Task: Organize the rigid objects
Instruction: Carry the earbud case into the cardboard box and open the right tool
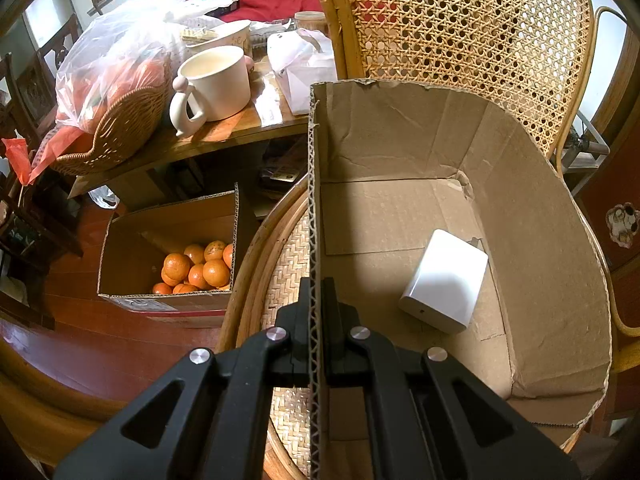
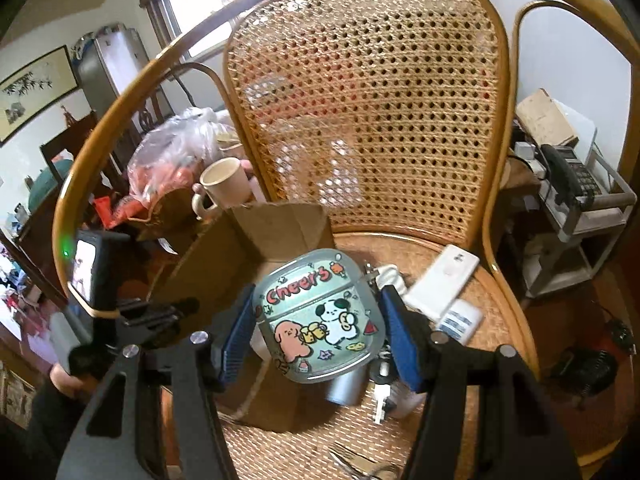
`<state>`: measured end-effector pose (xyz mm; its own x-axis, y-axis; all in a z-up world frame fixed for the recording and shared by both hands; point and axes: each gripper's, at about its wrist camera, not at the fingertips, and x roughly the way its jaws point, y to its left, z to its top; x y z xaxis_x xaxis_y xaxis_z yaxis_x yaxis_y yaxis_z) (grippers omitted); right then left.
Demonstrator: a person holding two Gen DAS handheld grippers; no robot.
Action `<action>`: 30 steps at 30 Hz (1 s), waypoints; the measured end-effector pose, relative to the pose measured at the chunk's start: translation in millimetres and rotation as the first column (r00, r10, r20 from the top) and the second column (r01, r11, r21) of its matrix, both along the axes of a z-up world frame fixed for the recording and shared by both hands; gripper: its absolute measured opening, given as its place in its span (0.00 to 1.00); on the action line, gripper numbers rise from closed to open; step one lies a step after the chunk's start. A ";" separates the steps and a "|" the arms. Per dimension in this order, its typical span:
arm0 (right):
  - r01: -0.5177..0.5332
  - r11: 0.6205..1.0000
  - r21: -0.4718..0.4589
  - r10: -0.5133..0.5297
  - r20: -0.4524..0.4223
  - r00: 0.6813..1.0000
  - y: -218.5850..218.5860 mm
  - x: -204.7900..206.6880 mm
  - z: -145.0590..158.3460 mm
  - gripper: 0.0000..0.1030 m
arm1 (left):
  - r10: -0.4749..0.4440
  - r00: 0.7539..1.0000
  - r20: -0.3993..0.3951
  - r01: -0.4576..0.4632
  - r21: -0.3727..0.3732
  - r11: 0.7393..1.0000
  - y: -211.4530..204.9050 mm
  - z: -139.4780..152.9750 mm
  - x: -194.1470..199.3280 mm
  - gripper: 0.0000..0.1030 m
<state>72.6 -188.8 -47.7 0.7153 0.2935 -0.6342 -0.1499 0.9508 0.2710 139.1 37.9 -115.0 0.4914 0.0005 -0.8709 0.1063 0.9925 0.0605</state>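
My left gripper is shut on the left wall of an open cardboard box that stands on a rattan chair seat. A white charger block lies on the box floor. My right gripper is shut on a cartoon-printed "Cheers" case and holds it above the seat, beside the box. The left gripper also shows in the right wrist view. On the seat lie a white power bank, a white bottle, keys and a fork.
The cane chair back rises behind the box. To the left a wooden table carries a cream mug, a wicker basket and bags. A box of oranges sits on the floor. A shelf with a phone stands at the right.
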 end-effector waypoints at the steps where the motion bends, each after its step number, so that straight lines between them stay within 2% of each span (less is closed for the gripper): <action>1: -0.005 1.000 0.003 0.005 0.003 1.000 3.1 0.5 0.6 0.64 | 0.000 1.000 0.000 0.000 0.000 1.000 0.0 0.0 0.0 0.03; 9: -0.067 0.996 0.067 0.066 0.008 0.998 29.7 6.0 0.5 0.64 | 0.002 1.000 0.000 -0.002 0.005 1.000 0.1 0.6 -0.4 0.03; 30: -0.120 0.988 0.095 0.128 -0.082 0.988 64.1 26.7 -26.2 0.64 | 0.002 1.000 0.012 -0.002 0.014 1.000 1.3 3.5 -6.6 0.03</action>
